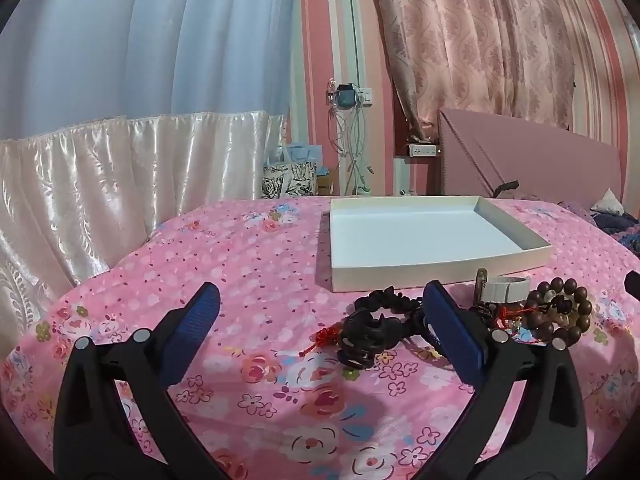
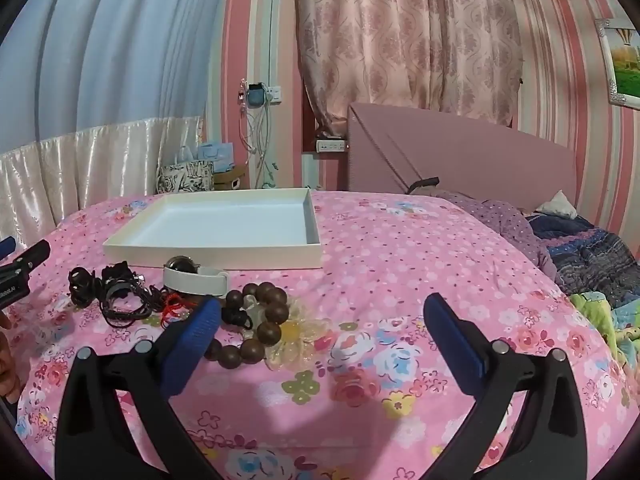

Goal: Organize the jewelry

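Observation:
A shallow white tray lies empty on the pink floral bed; it also shows in the right wrist view. In front of it lies a row of jewelry: black bracelets, a white watch band, a brown wooden bead bracelet and a clear crystal bracelet. My left gripper is open and empty, just short of the black bracelets. My right gripper is open and empty, with the bead bracelet by its left finger.
The pink floral bedspread covers the bed. Crumpled blankets lie at the right. A pink headboard stands behind. The left gripper's body shows at the left edge of the right wrist view.

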Demonstrator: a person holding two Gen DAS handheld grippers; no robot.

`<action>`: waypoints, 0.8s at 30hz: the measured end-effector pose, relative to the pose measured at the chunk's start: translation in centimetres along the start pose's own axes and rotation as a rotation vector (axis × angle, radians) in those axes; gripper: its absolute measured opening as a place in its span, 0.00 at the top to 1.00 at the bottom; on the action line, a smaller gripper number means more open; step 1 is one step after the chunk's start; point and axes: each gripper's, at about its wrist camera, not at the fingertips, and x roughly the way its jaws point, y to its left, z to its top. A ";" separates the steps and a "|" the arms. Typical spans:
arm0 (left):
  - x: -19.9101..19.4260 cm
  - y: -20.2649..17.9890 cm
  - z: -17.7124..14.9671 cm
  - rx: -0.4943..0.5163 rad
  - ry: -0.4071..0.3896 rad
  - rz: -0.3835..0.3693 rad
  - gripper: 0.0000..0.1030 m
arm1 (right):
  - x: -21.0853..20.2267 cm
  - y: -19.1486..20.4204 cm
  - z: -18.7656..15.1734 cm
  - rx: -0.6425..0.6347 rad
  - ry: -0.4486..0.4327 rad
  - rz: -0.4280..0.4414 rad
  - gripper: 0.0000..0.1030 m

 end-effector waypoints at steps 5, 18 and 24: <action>0.2 0.4 0.0 -0.054 0.015 -0.023 0.03 | 0.6 -1.2 -0.6 0.033 0.008 0.006 0.02; -0.1 0.3 0.8 -0.047 0.013 -0.019 0.03 | 1.3 -1.1 -1.0 0.022 0.025 0.004 0.02; -0.7 0.6 0.8 -0.056 -0.004 -0.013 0.03 | 1.3 -1.5 -1.0 0.035 0.034 -0.009 0.02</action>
